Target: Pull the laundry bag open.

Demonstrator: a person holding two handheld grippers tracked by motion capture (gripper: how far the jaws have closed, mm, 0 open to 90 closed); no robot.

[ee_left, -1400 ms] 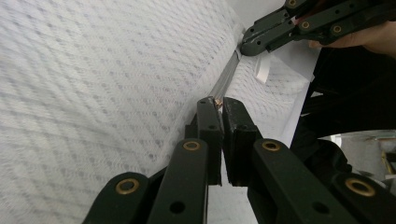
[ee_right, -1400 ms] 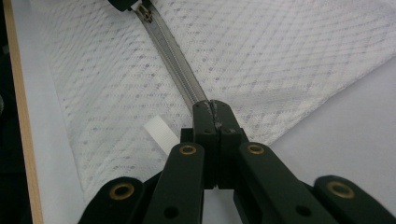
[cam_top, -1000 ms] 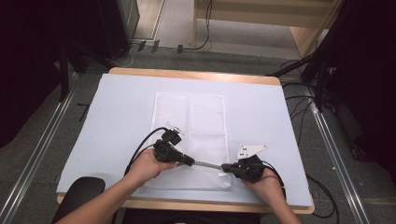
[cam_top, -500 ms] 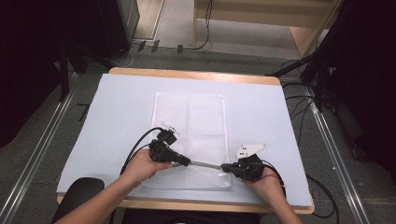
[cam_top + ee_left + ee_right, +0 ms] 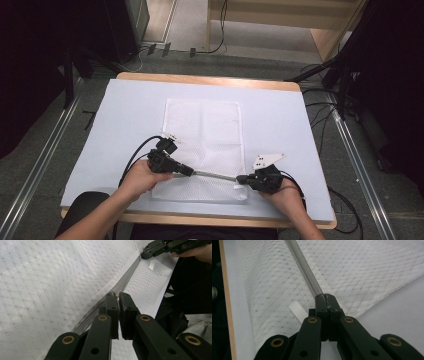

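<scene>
A white mesh bag lies flat on the pale mat, its grey zipper running across near the front edge. My left gripper is shut on the small brass zipper pull, and in the left gripper view its jaws stand almost together. At the bag's right side, my right gripper is shut on the end of the zipper, its tips pressed together over the tape. A white tag sticks out beside them.
The pale mat covers a wooden table; its front edge runs close behind the right gripper. Black cables trail from both grippers. Metal rails and dark curtains flank the table.
My left gripper has slid leftward along the zipper, so a longer grey stretch lies between the two grippers. The right gripper has stayed in place.
</scene>
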